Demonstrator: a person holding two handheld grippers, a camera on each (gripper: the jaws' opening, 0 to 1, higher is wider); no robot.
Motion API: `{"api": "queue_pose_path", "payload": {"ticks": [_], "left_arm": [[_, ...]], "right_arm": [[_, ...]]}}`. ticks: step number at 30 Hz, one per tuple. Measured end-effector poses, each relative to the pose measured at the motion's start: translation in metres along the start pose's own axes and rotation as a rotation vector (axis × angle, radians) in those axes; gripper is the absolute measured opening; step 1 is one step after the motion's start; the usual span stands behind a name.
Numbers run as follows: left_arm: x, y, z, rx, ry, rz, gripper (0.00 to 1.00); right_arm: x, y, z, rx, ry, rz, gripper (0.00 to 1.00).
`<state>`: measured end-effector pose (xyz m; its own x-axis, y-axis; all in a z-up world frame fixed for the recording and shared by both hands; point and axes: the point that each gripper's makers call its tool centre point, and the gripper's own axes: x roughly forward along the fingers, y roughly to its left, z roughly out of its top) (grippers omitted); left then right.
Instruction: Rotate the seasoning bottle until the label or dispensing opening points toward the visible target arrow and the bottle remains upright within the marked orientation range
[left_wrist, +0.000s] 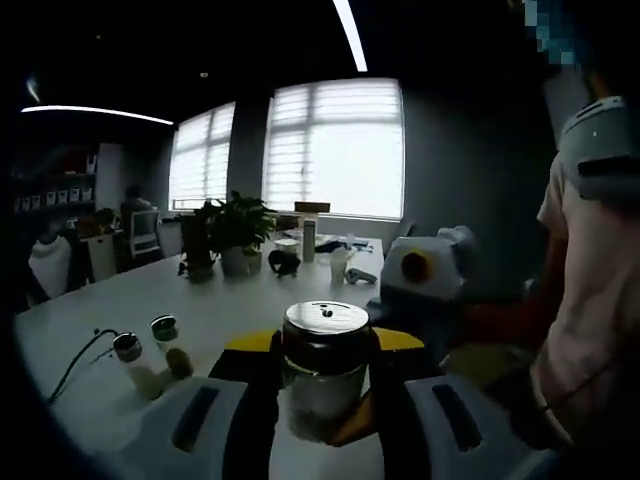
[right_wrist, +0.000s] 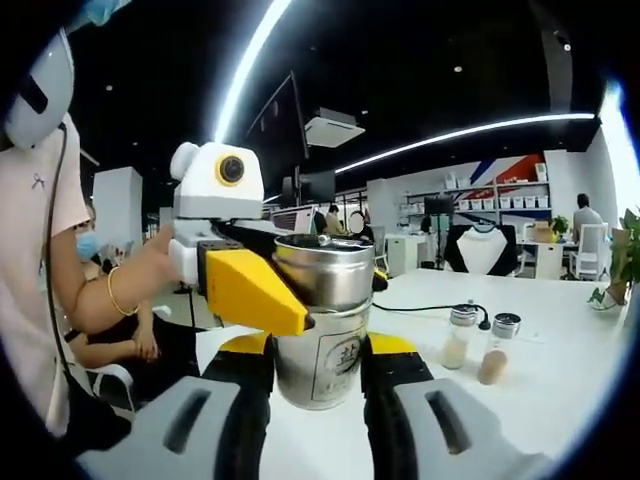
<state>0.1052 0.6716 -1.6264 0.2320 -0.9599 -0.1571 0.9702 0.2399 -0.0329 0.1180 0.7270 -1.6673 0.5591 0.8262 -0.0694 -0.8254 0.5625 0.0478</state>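
Observation:
The seasoning bottle is a metal-lidded canister with a printed label, and it stands upright. My left gripper is shut on it, a yellow-tipped jaw against each side. My right gripper grips the same bottle from the opposite side and is shut on it too. In the right gripper view the left gripper reaches in from the left, one yellow jaw lying across the bottle's front. The right gripper's white body sits just right of the bottle in the left gripper view. I see no target arrow.
Two small glass shakers stand on the white table beside a black cable. A potted plant and cups sit farther back. The person's arm is close beside the grippers.

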Motion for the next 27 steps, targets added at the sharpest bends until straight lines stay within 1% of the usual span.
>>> {"api": "queue_pose_path", "payload": {"ticks": [3,4,6,7,9,11,12,13,14,17,19,20,21,22,24,25,27], "left_arm": [[0.000,0.000,0.000,0.006,0.001,0.001,0.36],[-0.001,0.002,0.001,0.006,-0.006,0.008,0.36],[0.000,0.005,0.001,0.000,-0.015,0.030,0.36],[0.001,0.007,0.001,0.011,-0.021,0.051,0.36],[0.002,0.013,-0.001,0.003,-0.024,0.074,0.36],[0.003,0.022,-0.004,-0.035,-0.025,0.119,0.36],[0.004,0.024,-0.008,-0.039,-0.005,0.137,0.37],[0.005,0.025,-0.008,-0.034,-0.001,0.142,0.38],[0.007,0.029,-0.011,-0.013,0.015,0.176,0.39],[0.010,0.030,-0.013,-0.025,0.026,0.209,0.41],[0.010,0.034,-0.011,-0.037,0.005,0.244,0.41],[0.011,0.037,-0.010,-0.050,-0.008,0.274,0.41],[0.011,0.038,-0.009,-0.045,-0.013,0.289,0.41],[0.010,0.040,-0.009,-0.041,-0.018,0.317,0.41],[0.011,0.041,-0.007,-0.035,-0.023,0.340,0.41],[0.009,0.044,-0.006,-0.030,-0.028,0.375,0.41],[0.006,0.048,-0.004,-0.018,-0.037,0.424,0.41]], "right_arm": [[0.000,-0.002,0.000,0.008,0.001,-0.023,0.31],[0.000,-0.005,0.000,0.026,-0.001,-0.047,0.31],[0.000,-0.009,0.000,0.030,0.000,-0.073,0.31],[0.000,-0.014,-0.001,0.018,0.011,-0.104,0.31],[0.000,-0.018,-0.003,0.017,0.018,-0.125,0.31],[0.000,-0.024,-0.006,0.081,0.016,-0.168,0.31],[0.001,-0.026,-0.009,0.098,0.025,-0.180,0.31],[0.001,-0.026,-0.010,0.087,0.026,-0.180,0.31],[0.002,-0.027,-0.011,0.064,0.033,-0.204,0.31],[0.003,-0.025,-0.011,0.057,0.031,-0.219,0.31],[0.005,-0.025,-0.009,0.055,0.024,-0.233,0.31],[0.006,-0.026,-0.008,0.048,0.022,-0.240,0.31],[0.007,-0.026,-0.008,0.038,0.024,-0.250,0.31],[0.008,-0.027,-0.008,0.033,0.026,-0.258,0.31],[0.010,-0.028,-0.008,0.028,0.028,-0.265,0.31],[0.010,-0.029,-0.008,0.033,0.025,-0.272,0.31],[0.010,-0.030,-0.009,0.037,0.025,-0.279,0.31]]}}
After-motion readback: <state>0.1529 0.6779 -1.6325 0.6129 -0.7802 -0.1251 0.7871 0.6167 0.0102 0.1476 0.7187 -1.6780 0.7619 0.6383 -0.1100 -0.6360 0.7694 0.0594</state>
